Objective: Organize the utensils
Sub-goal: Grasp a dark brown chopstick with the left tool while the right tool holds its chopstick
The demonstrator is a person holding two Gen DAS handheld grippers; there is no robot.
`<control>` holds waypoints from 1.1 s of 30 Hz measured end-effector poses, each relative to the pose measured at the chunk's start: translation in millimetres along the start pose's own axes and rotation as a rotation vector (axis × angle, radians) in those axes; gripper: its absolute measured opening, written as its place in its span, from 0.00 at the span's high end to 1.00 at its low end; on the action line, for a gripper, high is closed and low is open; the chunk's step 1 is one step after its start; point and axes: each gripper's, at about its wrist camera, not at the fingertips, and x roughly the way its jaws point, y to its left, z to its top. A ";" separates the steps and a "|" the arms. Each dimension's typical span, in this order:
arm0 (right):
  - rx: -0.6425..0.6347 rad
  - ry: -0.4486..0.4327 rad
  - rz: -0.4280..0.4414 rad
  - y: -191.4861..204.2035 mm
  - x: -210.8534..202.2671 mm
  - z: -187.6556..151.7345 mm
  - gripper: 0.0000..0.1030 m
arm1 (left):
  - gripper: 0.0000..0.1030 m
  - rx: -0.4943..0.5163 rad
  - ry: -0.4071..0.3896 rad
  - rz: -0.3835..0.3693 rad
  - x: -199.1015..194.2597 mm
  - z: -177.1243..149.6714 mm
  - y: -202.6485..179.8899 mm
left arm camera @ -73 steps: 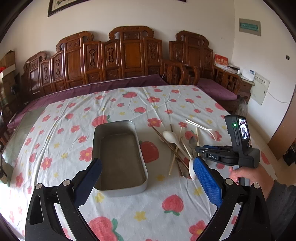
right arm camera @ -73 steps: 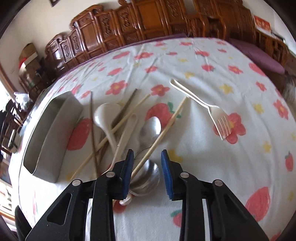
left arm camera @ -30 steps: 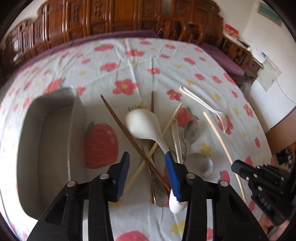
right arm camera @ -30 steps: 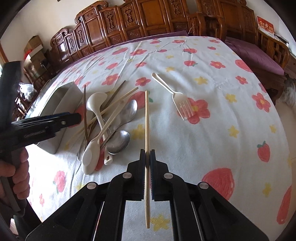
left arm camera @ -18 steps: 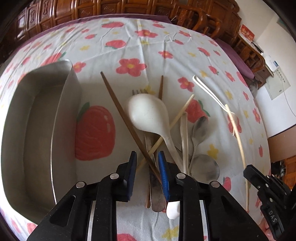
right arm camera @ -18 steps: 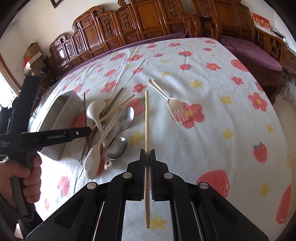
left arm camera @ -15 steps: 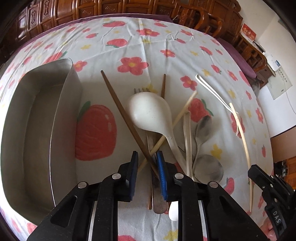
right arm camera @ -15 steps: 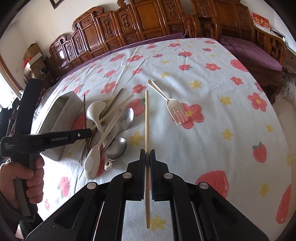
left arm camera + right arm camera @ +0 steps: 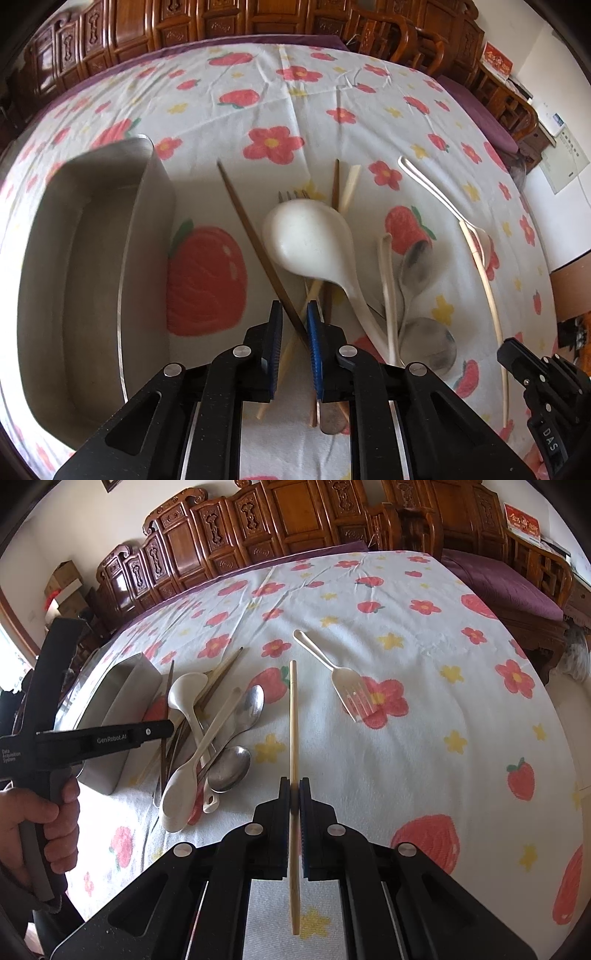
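Room: carved wooden bench backs (image 9: 258, 528) along the far wall, purple cushion (image 9: 498, 583) far right. Surface: table under a white cloth with strawberry and flower print (image 9: 424, 738), soft and wrinkled.

Metal tray (image 9: 85, 280) sits left, nothing visible in it. Utensil pile just right of it: white ladle (image 9: 314, 240), two steel spoons (image 9: 424, 332), a cream spoon, chopsticks all crossing each other. White plastic fork (image 9: 343, 679) lies apart, far right of the pile.

Our right gripper (image 9: 294, 794) is pressed together on a pale chopstick (image 9: 293, 716), held clear above the cloth and pointing away. Our left gripper (image 9: 294, 321) is nearly closed around a dark brown chopstick (image 9: 258, 243) down in the pile; we can't tell if the pads bite yet.

Risks, as we judge them:
- A light chopstick (image 9: 310, 295) crosses right at the left jaws, so we may pinch two.
- The ladle handle lies over the crossing sticks; lifting could drag or flip it.
- Thin round sticks can swivel in either grip and miss the tray.
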 end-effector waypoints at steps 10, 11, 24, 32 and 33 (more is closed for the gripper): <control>-0.015 0.009 -0.007 3.2 2.6 -1.9 0.94 | 0.97 0.019 -0.023 -0.001 -1.8 5.7 1.5; -0.013 0.009 -0.007 2.7 2.7 -2.1 0.94 | 0.98 0.018 -0.021 -0.005 -2.0 5.2 2.5; -0.009 0.009 -0.005 2.9 2.8 -2.8 0.94 | 0.89 0.016 -0.009 0.015 1.0 8.3 2.0; -0.010 0.011 -0.006 3.1 3.3 -1.8 0.94 | 0.91 0.010 -0.008 0.023 3.1 7.9 1.8; -0.010 0.011 -0.006 2.9 3.3 -1.5 0.94 | 0.91 0.013 -0.008 0.021 3.2 7.8 1.6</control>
